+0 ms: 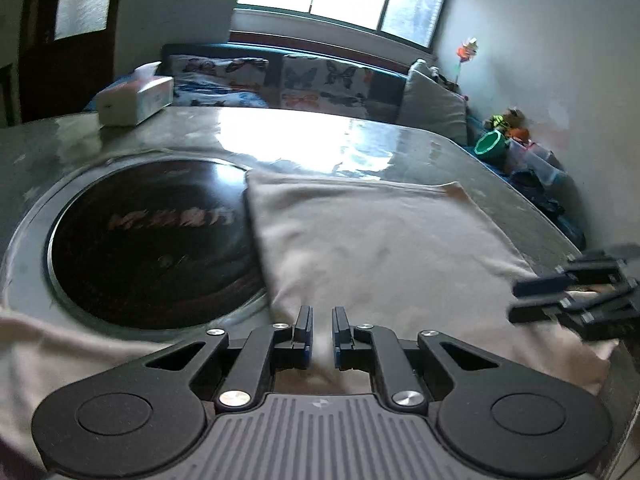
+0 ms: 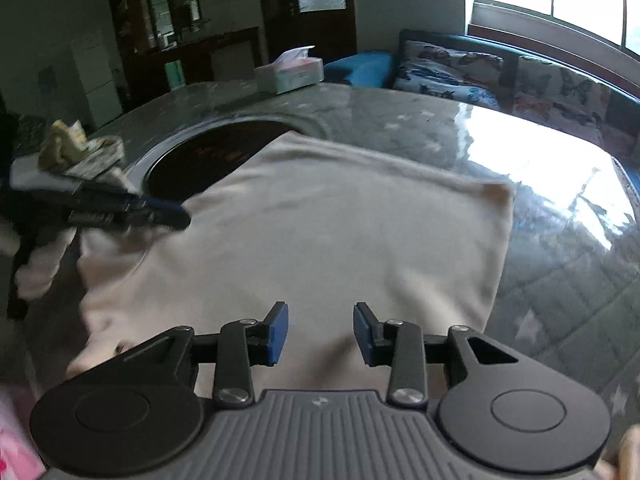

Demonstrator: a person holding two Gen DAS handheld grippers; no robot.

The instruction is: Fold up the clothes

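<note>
A: Cloth, cream and folded flat, lies ahead of both pairs of fingers on our counter, one edge over the dark round inset.

B: Our left gripper hangs over its near edge, fingers narrowly parted, holding nothing.

A: Our right gripper gapes wider above it. Beyond sits a tissue box.

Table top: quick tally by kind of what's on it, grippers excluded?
Beige garment: 1
Tissue box: 1
Dark round inset plate: 1
Pile of crumpled packets at the left edge: 1, contents unclear
Total: 4
</note>
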